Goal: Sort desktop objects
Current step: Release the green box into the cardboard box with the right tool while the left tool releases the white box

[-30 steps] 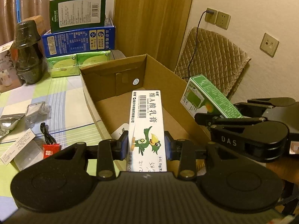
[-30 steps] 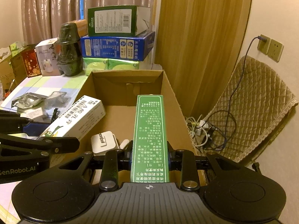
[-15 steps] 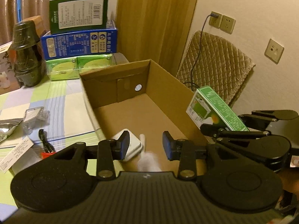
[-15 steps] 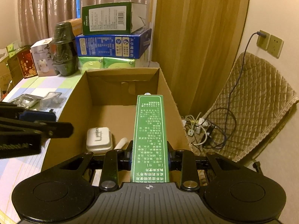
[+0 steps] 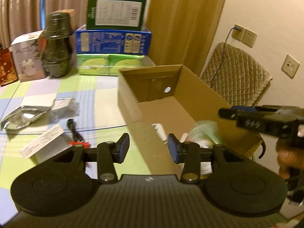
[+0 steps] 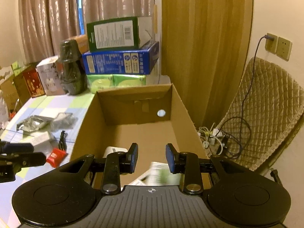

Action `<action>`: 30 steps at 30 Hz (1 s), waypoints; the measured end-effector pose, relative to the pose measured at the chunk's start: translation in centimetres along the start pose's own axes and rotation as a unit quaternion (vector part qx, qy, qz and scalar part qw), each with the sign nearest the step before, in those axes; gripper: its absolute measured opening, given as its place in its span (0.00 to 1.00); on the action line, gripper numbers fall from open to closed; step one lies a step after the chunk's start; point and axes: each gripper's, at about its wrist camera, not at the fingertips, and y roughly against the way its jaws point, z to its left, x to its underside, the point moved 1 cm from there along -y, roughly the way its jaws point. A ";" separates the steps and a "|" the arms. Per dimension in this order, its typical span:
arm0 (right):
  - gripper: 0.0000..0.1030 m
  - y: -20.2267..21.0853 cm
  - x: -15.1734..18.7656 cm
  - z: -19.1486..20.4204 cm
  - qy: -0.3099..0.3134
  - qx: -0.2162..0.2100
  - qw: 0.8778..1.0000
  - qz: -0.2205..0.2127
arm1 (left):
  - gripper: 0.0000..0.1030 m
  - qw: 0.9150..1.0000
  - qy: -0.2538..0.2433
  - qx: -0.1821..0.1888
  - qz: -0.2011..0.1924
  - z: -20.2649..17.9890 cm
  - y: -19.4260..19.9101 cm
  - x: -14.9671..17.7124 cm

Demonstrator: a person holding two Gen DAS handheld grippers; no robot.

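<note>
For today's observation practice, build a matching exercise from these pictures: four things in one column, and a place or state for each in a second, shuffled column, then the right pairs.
Column 1
1. left gripper
2. green box
3. red packet
4. blue box

Column 2
A. on the tablecloth, left of the carton
B. stacked on the green packs
C. open, holding nothing
D. blurred, inside the carton below the open right gripper

Pairs: 1-C, 2-D, 3-A, 4-B
</note>
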 end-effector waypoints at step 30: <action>0.78 7.7 5.9 16.6 -0.002 -0.138 0.990 -0.013 | 0.81 0.994 0.004 -0.107 -0.007 14.6 12.0 7.5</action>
